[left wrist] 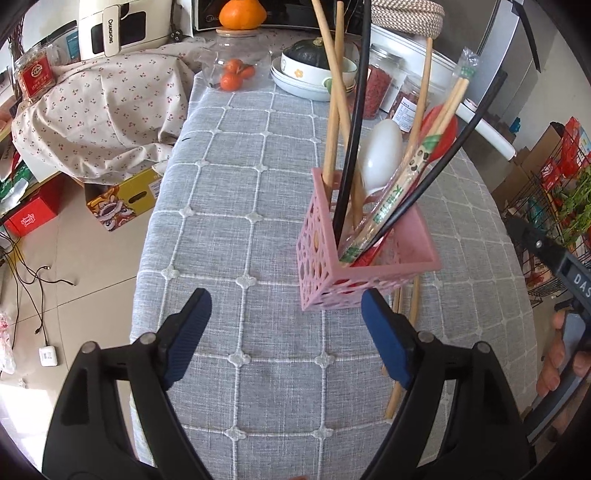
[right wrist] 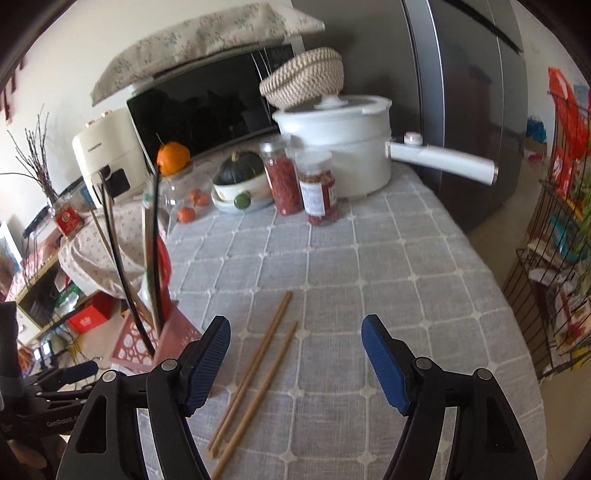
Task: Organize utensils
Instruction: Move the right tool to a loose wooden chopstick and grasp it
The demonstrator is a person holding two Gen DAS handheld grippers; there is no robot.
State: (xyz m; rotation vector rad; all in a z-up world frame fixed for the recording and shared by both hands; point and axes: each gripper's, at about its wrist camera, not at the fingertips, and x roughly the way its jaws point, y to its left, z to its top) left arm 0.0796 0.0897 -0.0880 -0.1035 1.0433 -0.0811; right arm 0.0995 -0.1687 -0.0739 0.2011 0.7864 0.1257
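On the table: a grey checked tablecloth (right wrist: 388, 266) is covering the whole top, with everything below sitting on it.
Far right: a white electric pot with a long handle (right wrist: 343, 155) is standing at the back, a woven straw basket (right wrist: 306, 79) resting upside down on its lid.
Far middle: a stack of white bowls holding a dark green squash (left wrist: 314, 70) is sitting beside two clear jars of red dried berries (right wrist: 299, 184).
Far left: a clear glass jar of small oranges (left wrist: 236, 66) is standing with one large orange (left wrist: 242, 14) balanced on its lid.
Holder: a pink openwork plastic utensil basket (left wrist: 332, 273) is standing upright near the middle of the table, just beyond the left tool's right finger.
Contents: wooden chopsticks (left wrist: 332, 103), two black chopsticks (left wrist: 354, 122), a wrapped pair of disposable chopsticks (left wrist: 406, 173), a white plastic spoon (left wrist: 380, 151) and a red spoon (left wrist: 441, 129) are leaning out of it.
Loose pair: two brown wooden chopsticks (right wrist: 258, 373) are lying flat on the cloth, right of the basket, pointing near to far, partly between the right tool's fingers.
Left gripper (left wrist: 286, 339): its blue-padded fingers are spreading wide, holding nothing.
Right gripper (right wrist: 295, 365): its jaws are also spreading wide, hovering above the loose pair, gripping nothing.
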